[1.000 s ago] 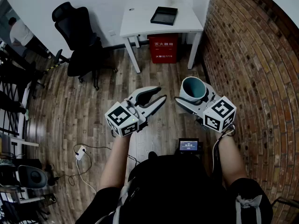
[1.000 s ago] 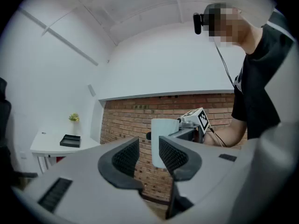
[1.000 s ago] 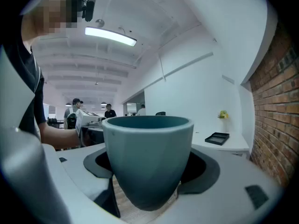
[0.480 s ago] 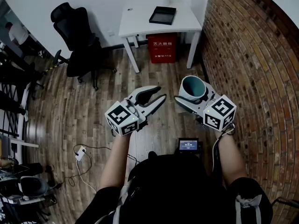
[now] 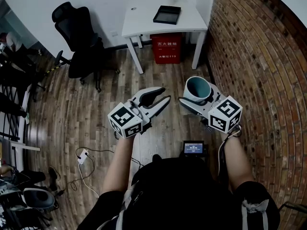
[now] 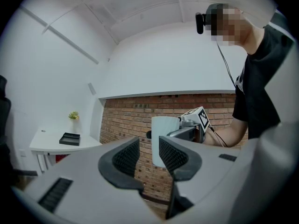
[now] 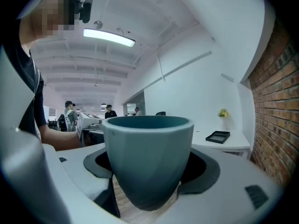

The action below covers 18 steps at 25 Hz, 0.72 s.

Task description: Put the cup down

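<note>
A teal cup [image 5: 198, 89] is held upright in the air over the wooden floor, with my right gripper [image 5: 197, 97] shut on its lower body. In the right gripper view the cup [image 7: 147, 157] fills the space between the dark pads [image 7: 201, 164]. My left gripper [image 5: 161, 95] hangs beside it to the left, open by a narrow gap with nothing between its pads [image 6: 125, 157]. The left gripper view shows the cup [image 6: 163, 136] from the side, pale, held by the right gripper. A white table [image 5: 144, 23] stands ahead by the wall.
On the table lies a black tray [image 5: 167, 15], with a red box [image 5: 167, 48] under it. A black office chair [image 5: 79, 37] stands to the left, a brick wall [image 5: 259, 56] runs along the right. A power strip with cables [image 5: 82, 157] lies on the floor.
Both grippers and the cup have crept slightly toward the table. The grip on the cup is unchanged, and the left jaws keep the same gap.
</note>
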Tool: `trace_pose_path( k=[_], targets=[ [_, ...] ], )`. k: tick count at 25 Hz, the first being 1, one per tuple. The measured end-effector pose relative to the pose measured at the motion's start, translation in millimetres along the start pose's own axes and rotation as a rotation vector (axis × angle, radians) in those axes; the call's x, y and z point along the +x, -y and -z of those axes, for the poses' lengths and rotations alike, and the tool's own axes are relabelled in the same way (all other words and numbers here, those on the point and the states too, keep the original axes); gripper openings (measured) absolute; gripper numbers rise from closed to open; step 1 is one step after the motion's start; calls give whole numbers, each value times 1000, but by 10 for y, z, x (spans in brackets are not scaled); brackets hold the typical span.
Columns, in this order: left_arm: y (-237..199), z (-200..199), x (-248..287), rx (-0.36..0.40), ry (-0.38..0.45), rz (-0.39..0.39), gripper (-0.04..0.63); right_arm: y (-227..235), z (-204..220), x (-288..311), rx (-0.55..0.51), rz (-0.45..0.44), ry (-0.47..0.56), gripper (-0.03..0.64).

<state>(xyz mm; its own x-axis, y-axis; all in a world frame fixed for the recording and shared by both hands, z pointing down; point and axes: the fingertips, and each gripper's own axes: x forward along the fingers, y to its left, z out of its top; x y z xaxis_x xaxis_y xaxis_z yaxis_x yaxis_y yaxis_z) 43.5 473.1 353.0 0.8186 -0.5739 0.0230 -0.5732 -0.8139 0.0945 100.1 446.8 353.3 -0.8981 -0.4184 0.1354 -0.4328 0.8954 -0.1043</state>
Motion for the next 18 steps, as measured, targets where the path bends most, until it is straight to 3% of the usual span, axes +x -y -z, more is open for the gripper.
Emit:
trace_pose_path(
  k=[18],
  targets=[
    [48,65,212,-19,-24,23,135,167,42,-103,41,-12,0,387]
  ],
)
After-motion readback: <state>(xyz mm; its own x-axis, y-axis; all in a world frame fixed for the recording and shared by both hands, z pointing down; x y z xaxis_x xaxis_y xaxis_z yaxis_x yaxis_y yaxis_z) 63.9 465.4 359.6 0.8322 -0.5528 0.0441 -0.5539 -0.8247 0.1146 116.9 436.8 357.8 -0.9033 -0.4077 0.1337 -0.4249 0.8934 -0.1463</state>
